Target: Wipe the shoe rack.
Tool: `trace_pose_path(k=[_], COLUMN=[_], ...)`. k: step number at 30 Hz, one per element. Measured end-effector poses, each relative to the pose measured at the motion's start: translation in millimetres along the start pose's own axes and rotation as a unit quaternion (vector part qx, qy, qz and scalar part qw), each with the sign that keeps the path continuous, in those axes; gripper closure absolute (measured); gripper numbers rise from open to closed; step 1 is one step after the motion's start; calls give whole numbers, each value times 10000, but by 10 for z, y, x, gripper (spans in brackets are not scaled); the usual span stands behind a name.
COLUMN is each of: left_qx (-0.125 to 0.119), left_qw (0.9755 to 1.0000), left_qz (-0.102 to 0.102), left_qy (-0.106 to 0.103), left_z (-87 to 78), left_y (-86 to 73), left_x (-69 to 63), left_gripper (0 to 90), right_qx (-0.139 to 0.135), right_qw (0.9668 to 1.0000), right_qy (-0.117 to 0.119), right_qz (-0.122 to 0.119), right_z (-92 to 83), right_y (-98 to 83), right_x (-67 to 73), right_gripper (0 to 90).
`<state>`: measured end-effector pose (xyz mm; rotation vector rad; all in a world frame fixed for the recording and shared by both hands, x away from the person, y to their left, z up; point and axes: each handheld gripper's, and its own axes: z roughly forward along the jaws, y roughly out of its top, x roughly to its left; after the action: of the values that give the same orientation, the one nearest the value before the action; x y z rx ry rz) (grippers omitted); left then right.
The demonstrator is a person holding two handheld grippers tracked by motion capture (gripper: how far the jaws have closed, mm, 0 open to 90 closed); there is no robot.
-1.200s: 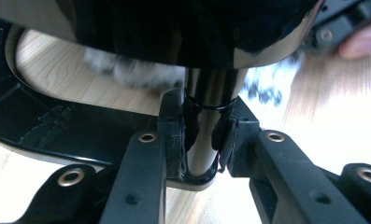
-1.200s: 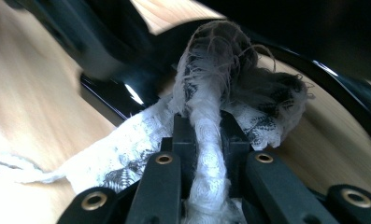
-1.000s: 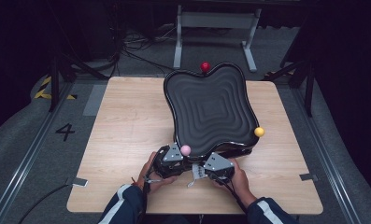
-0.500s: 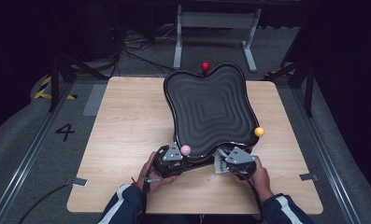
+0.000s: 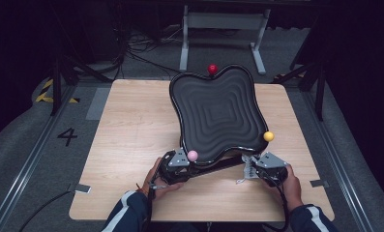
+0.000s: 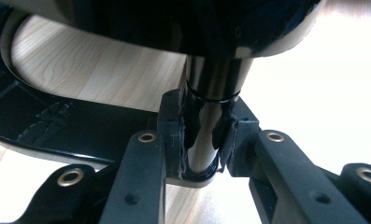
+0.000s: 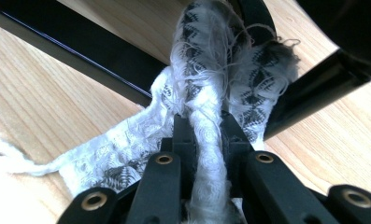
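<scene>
L tool point(image 6: 204, 140) clamps the stand post point(image 6: 211, 116); R tool point(image 7: 206, 135) pinches what's prob. lace cloth point(image 7: 206, 93).

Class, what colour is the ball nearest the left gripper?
Pink ball, clearest in the high view, beside the left gripper.

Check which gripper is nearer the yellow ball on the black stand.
Right. The right gripper, shut on a white lace cloth, sits just below the yellow ball. The left gripper clamps a stand post by the pink ball, farther away.
</scene>
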<state>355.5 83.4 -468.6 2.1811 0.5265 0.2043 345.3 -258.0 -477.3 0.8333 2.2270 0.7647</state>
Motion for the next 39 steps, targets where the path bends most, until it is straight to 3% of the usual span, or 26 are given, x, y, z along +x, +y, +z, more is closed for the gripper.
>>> trace_pose_path(k=[8, 19, 21, 25, 29, 32, 37, 39], left_qx=[-7, 26, 21, 26, 64, 63, 51, 75], left_qw=[10000, 10000, 10000, 9999, 9999, 9999, 9999, 9999], left_qz=[26, 56, 30, 17, 10, 28, 30, 36], left_qy=[-44, -54, -86, -98, -114, -134, -143, -140], left_z=[11, 17, 25, 31, 42, 49, 51, 48], left_y=[5, 6, 0, -4, -10, -8, -10, -8], left_x=[-6, -16, -20, -23, -29, -30, -28, -28], left_gripper=[731, 732, 731, 730, 729, 729, 730, 730], right_qx=[-94, -211, -288, -361, -494, -584, -709, -772], right_qw=[9999, 9986, 9975, 9966, 9945, 9939, 9914, 9899], right_qy=[119, 406, 454, 554, 608, 720, 842, 992], right_qz=[-1, -277, -462, -481, -689, -596, -711, -655], right_z=[31, 101, 118, 136, 168, 200, 222, 230], right_y=[50, 268, 359, 418, 482, 530, 607, 642], right_x=[34, 326, 443, 510, 611, 632, 733, 796], right_gripper=[806, 806, 805, 805, 801, 799, 797, 797])
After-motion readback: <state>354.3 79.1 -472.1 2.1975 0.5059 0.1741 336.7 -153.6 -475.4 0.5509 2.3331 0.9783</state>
